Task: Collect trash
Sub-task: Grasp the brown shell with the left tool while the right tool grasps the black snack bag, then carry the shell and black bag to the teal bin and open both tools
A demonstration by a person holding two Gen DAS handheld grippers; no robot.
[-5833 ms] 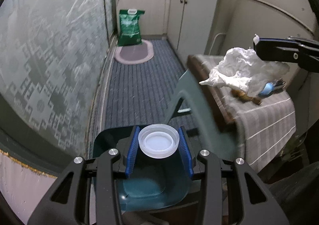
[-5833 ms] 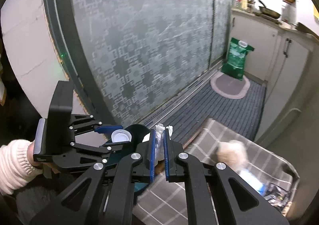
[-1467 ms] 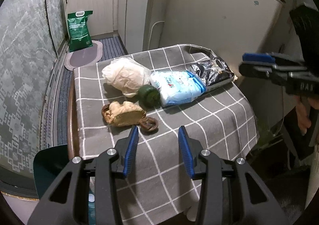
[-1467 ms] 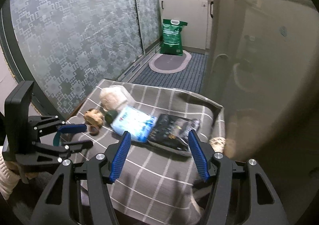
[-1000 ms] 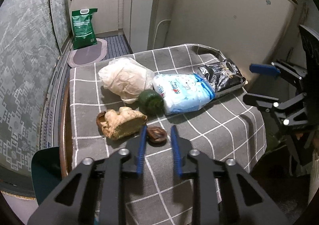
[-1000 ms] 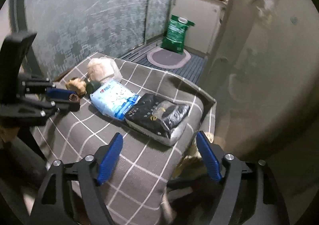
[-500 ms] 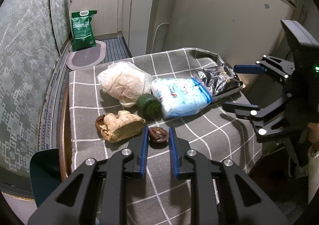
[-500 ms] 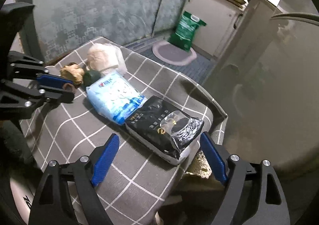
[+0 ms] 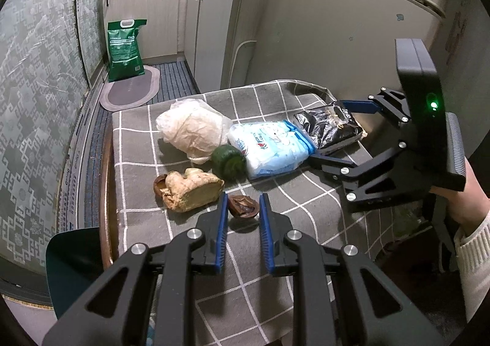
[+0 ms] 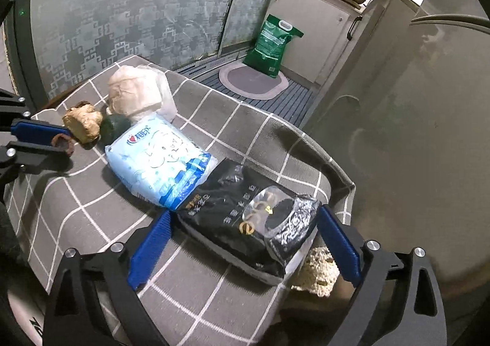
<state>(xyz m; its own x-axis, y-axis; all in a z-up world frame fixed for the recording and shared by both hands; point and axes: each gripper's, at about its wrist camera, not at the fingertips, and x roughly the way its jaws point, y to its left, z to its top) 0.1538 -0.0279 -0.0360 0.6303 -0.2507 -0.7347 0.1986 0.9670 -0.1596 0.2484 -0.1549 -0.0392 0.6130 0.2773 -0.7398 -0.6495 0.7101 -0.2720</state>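
In the left wrist view, a dark teal bin (image 9: 73, 257) sits at 8 o'clock, beside the bench (image 9: 309, 189) with its grey checked cloth. The left tool (image 9: 243, 208) hovers low over the cloth with its blue pads apart, one on each side of a brown nutshell (image 9: 244, 206); whether they touch it cannot be told. Just at 10 o'clock from the shell lies a lump of ginger (image 9: 191, 188). Beyond it, at 12 o'clock, are a white plastic bag (image 9: 193, 128) and a dark green fruit (image 9: 229, 159). To the right lies a blue tissue pack (image 9: 269, 148), then a black packet (image 9: 329, 128). The right tool (image 10: 242, 237) is spread wide, its pads either side of the black packet's near end without gripping it.
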